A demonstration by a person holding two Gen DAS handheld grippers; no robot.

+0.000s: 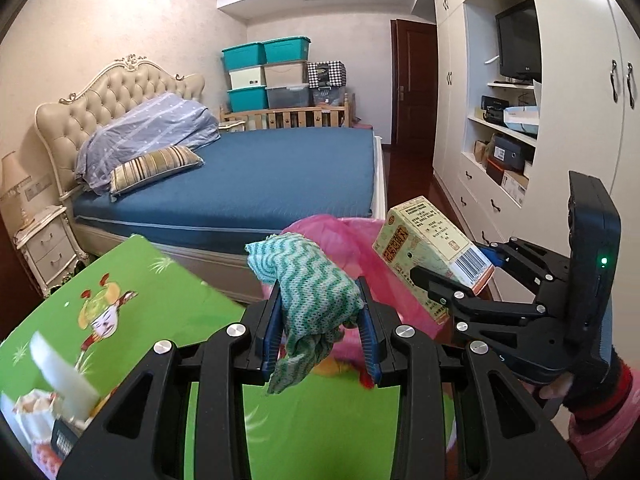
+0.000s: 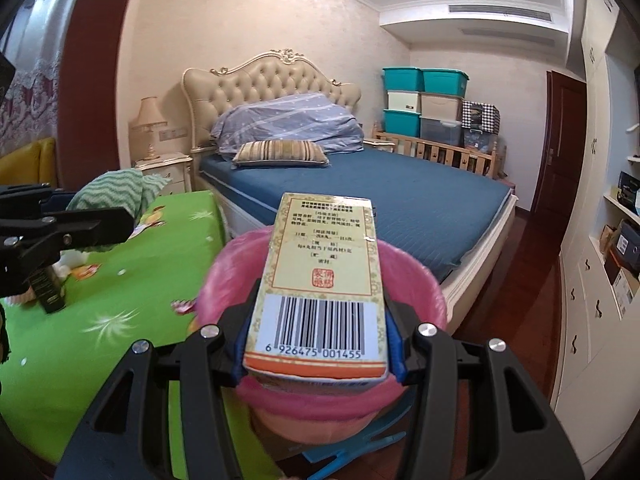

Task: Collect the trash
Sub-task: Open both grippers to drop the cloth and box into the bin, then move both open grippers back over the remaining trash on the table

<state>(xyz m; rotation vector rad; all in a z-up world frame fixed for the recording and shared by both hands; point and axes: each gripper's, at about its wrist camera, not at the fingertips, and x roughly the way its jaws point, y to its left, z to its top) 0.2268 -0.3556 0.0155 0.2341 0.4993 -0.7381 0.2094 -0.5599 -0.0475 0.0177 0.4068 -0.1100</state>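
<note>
While the left gripper [image 1: 320, 312] clamps a green-and-white wavy cloth [image 1: 316, 284] between its blue pads, the right gripper [image 2: 316, 340] squeezes a yellowish carton [image 2: 320, 276] by its sides, barcode end facing the camera. Both loads hang up in the air. That carton sits right above the mouth of the bin [image 2: 424, 292], which wears a pink liner, and from the left view the cloth hovers just in front of the same pink liner [image 1: 360, 248], with the carton off to its right. Cloth ends dangle loose below the left fingers. Down on the green cartoon-print table [image 1: 160, 292], a white paper scrap [image 1: 60, 376] and a dark little box [image 2: 48, 292] lie near the left edge. Behind it all stands the bed [image 2: 400, 196] with its blue sheet.
</note>
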